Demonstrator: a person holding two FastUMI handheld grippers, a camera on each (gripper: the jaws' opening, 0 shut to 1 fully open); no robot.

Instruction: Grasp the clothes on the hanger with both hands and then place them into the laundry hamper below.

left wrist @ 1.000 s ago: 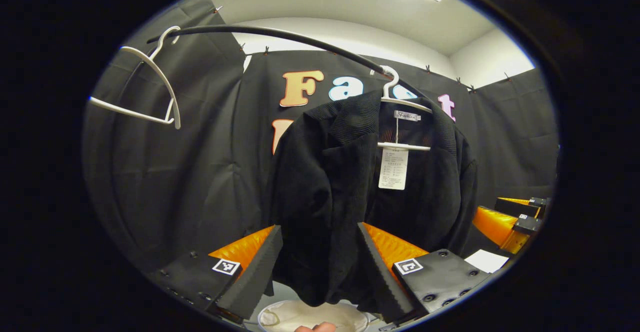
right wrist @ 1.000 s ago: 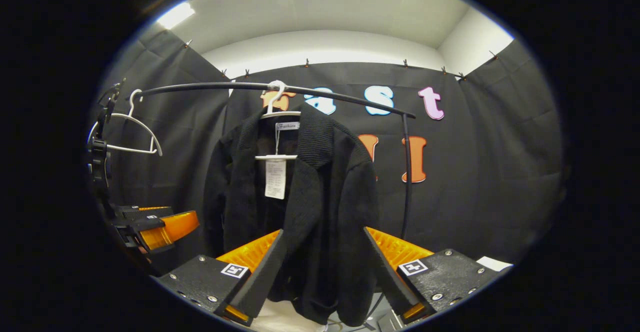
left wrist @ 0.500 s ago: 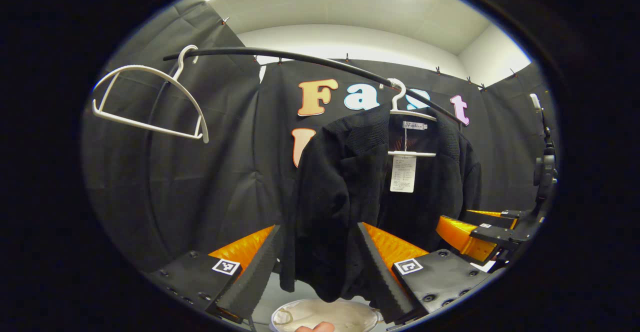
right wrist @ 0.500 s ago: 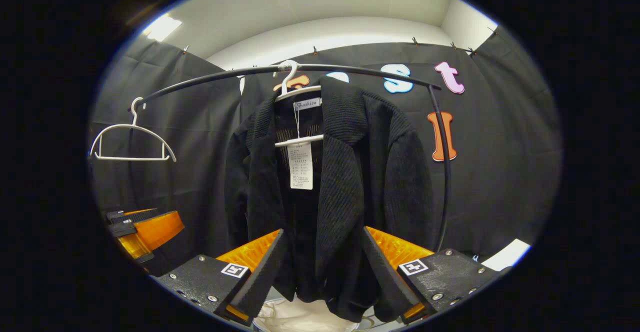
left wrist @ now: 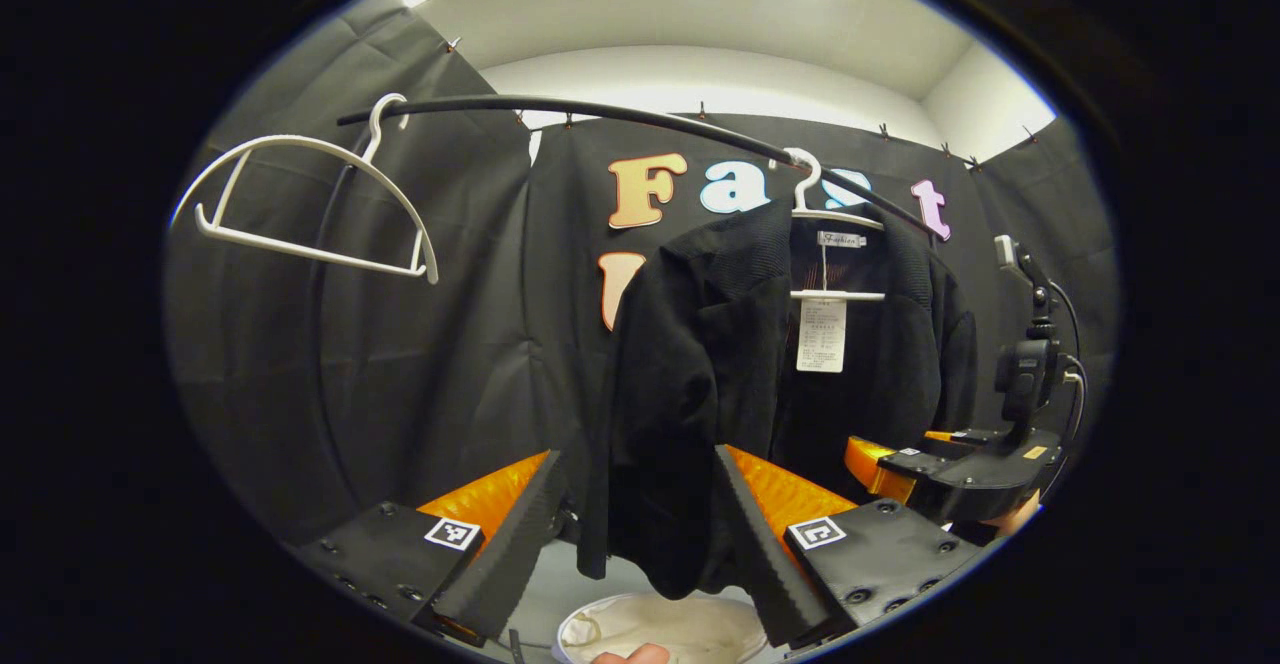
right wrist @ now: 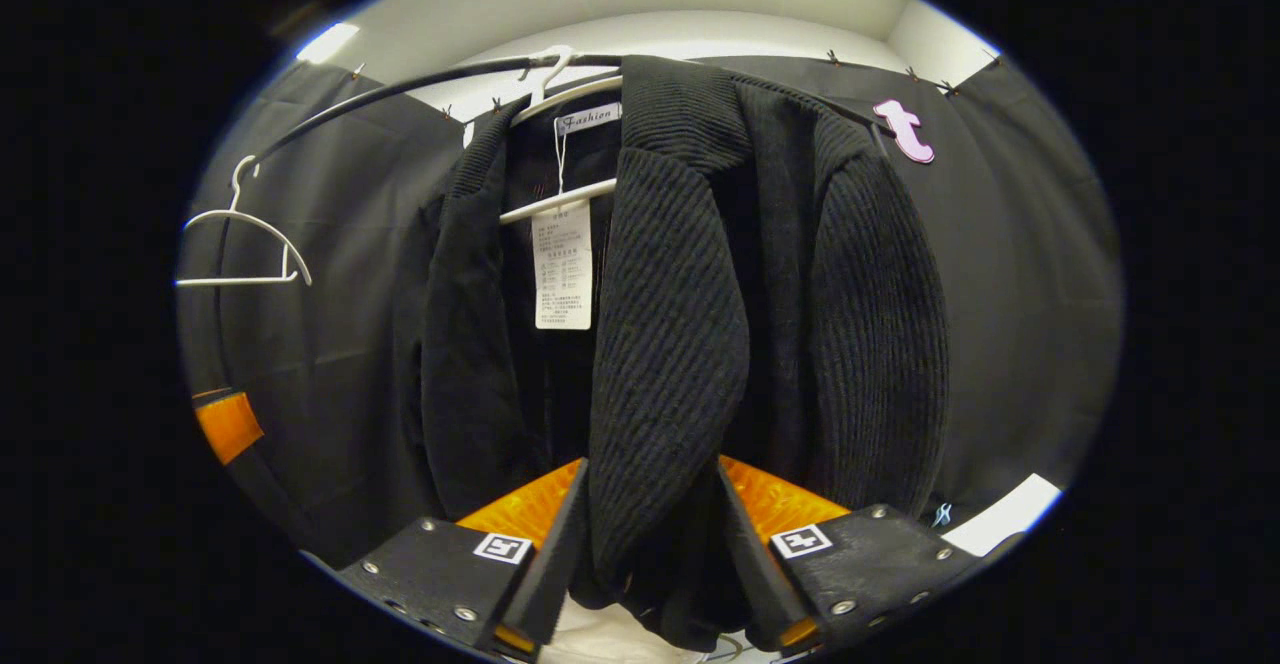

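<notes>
Right gripper view: jacket front between the fingers

The black jacket hangs on its white hanger from the rail. The right gripper brackets its front panel; whether the fingers press cannot be told. The left gripper gapes wide, holding nothing, above the hamper.

Black jacket (ribbed) on hanger

Jacket was black, ribbed in fine lines | its hanger white | paper tag white with small dark print | spare hanger white | rail black | hamper below looked off-white | ceiling white | backdrop cloth black.
</notes>
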